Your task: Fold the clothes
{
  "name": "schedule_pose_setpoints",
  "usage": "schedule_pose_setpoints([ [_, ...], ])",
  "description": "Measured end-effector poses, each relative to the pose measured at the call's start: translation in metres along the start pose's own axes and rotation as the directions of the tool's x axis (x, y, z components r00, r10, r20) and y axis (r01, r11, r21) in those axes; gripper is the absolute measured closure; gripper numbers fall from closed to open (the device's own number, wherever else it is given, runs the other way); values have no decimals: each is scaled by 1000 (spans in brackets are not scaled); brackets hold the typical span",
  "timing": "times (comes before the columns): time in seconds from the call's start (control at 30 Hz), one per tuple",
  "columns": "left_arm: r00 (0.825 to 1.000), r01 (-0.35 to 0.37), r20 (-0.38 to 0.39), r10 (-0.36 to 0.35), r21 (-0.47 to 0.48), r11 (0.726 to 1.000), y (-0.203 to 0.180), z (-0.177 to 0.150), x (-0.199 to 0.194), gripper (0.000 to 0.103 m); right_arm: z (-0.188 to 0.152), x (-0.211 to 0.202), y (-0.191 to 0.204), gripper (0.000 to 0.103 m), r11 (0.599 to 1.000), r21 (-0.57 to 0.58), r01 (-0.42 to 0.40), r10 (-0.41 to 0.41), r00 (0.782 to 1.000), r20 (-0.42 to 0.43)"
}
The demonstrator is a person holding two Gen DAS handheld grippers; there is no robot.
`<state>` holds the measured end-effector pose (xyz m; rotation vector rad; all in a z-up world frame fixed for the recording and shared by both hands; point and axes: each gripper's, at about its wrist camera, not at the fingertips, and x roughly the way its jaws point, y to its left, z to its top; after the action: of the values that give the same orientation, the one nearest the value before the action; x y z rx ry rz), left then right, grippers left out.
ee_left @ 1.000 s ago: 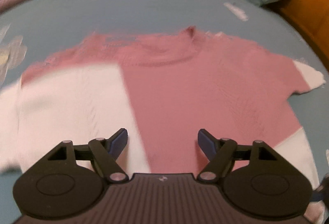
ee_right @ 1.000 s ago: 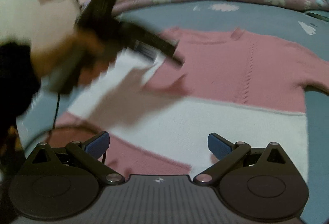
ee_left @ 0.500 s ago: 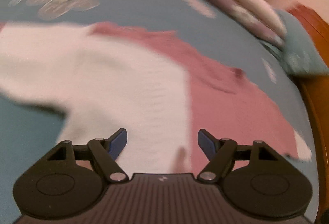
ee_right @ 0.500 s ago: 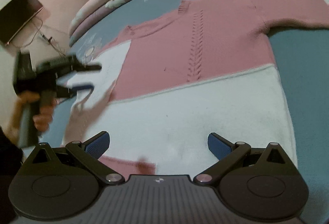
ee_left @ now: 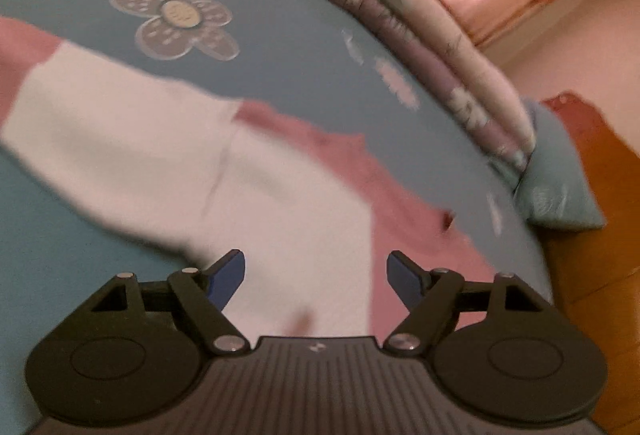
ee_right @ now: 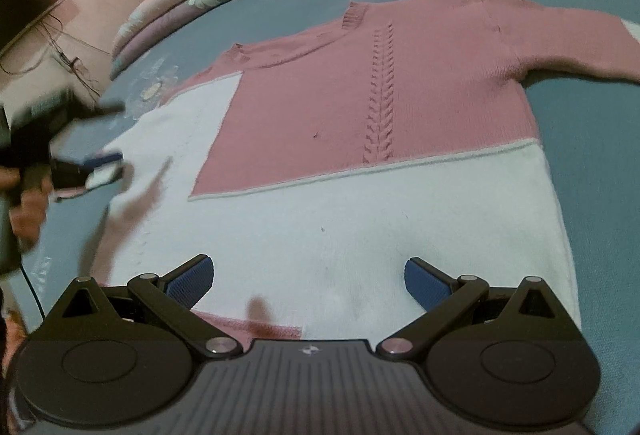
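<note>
At the left edge of the right wrist view, the left gripper (ee_right: 106, 165) hung blurred over the white sleeve, jaws apart and holding nothing. The pink-and-white sweater (ee_right: 360, 107) lay flat on the blue bedsheet (ee_right: 592, 139). The right gripper (ee_right: 309, 277) hovered over its white hem, jaws wide, empty.

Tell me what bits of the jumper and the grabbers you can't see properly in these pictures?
- Sweater, right wrist view: the right sleeve's cuff is cut off by the picture's edge.
- Sweater's bottom hem, right wrist view: hidden behind the right gripper.
- Left gripper, right wrist view: blurred, so whether it touches the sweater cannot be told.
- Left wrist view: the sweater is smeared by blur, so its knit pattern cannot be seen; the left sleeve's end is cut off by the edge.
</note>
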<state>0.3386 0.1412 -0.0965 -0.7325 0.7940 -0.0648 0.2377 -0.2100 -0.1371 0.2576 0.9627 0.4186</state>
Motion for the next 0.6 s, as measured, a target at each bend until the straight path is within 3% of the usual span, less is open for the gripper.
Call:
schedule_pose_setpoints([
  [0.1,1000,-9,9,9,-3,1000,-3,10,26,25,-1,4,8,0,999,-37,37,-37,999,8],
  [0.2,995,-104,10,104,-38,994,14,10,41,26,0,7,10,0,998,-52,43,-42,999,11],
  [0.3,997,-69,22,71,-61,996,30,6,33,27,4,5,4,0,1000,-20,21,-21,1000,7],
  [0.47,999,-25,41,28,-72,997,19,30,24,27,6,3,-1,0,1000,11,-5,5,1000,7],
  [0.6,999,3,53,2,-84,996,12,47,47,25,4,6,5,0,999,-30,15,-15,1000,11],
])
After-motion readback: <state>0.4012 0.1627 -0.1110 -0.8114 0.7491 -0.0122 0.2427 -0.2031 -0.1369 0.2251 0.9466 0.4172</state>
